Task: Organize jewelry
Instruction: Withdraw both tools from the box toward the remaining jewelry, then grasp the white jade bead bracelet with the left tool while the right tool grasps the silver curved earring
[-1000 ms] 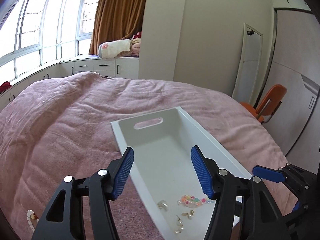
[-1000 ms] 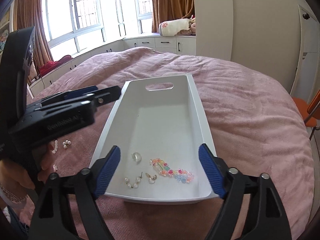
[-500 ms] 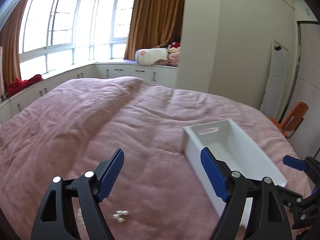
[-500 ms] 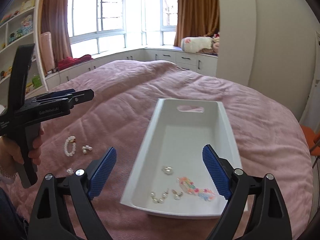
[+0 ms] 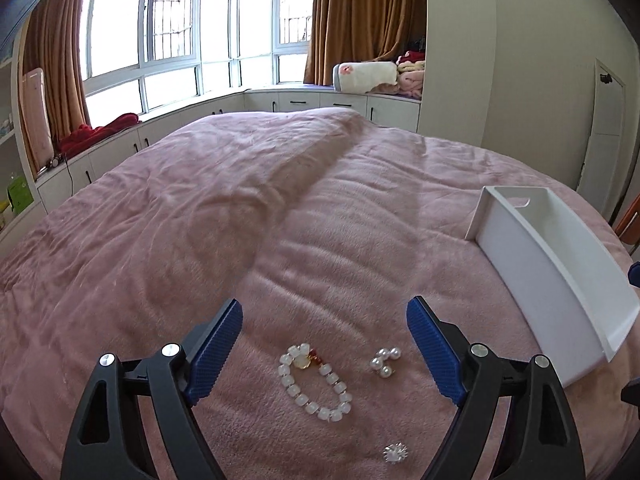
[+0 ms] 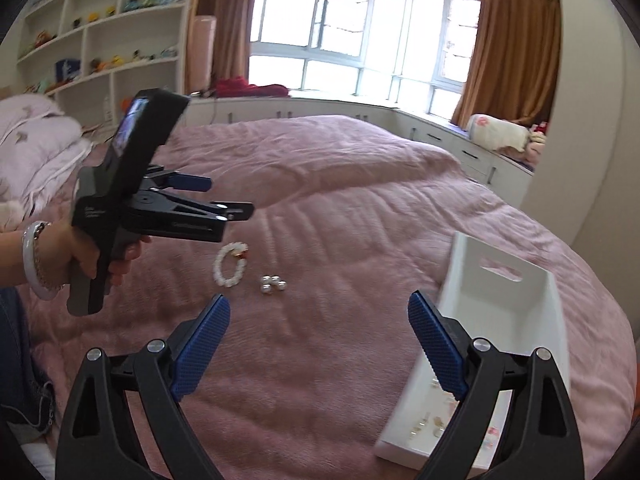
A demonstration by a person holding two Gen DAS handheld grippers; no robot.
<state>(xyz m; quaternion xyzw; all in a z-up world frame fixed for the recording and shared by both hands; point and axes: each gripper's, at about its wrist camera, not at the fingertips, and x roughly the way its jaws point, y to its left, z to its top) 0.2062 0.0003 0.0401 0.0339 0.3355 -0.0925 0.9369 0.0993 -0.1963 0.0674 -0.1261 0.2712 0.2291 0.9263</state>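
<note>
A white bead bracelet (image 5: 314, 383) with a gold and red charm lies on the pink bed cover, between the open fingers of my left gripper (image 5: 325, 344). A cluster of pearls (image 5: 385, 361) lies just right of it and a small sparkly piece (image 5: 395, 452) nearer to me. The white tray (image 5: 560, 280) stands to the right. In the right wrist view my right gripper (image 6: 320, 344) is open and empty above the cover, with the bracelet (image 6: 229, 266), the pearls (image 6: 273, 283) and the left gripper (image 6: 236, 210) ahead at the left. The tray (image 6: 500, 300) holds several small pieces at its near end.
The pink bed cover (image 5: 240, 220) fills both views. Window-seat cabinets (image 5: 320, 100) and curtains stand behind it. Shelves (image 6: 100, 40) with small toys and a folded pale quilt (image 6: 32, 140) are at the left. An orange chair edge (image 5: 630, 216) shows at the right.
Both grippers have swung left, away from the tray toward the loose jewelry on the cover. The bracelet and pearls now lie between my left gripper's fingers. Both stay open.
</note>
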